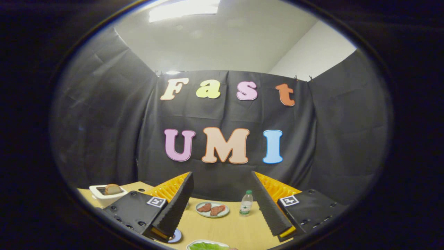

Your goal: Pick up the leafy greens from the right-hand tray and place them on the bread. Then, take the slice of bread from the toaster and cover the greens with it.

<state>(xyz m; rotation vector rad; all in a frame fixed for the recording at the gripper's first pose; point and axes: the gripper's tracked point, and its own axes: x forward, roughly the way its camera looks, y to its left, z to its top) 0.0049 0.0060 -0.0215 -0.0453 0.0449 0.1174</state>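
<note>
Toaster first: a white boxy toaster (104,196) is sitting at the far left corner of the light wooden table (225,229), and a brown-crusted slice of bread (112,189) is standing upright in its slot, poking out above the top. Moving rightward, the left finger of the gripper (222,205) is rising in front of the toaster's side, and a small blue-rimmed plate (175,236) is peeking out from just under that finger's base; what is lying on it cannot be told. Between the two fingers, low and close, a white plate (207,246) is carrying the ruffled green leafy greens (208,246), only partly showing. Beyond it, further across the table and also between the fingers, a pale green round plate (212,209) is holding two reddish-brown meat patties (211,209) lying side by side. Just right of that plate, a small clear plastic bottle with a green cap (246,203) is standing upright, close to the right finger. The fingers are standing spread wide apart, gripping nothing, hovering above the table.
</note>
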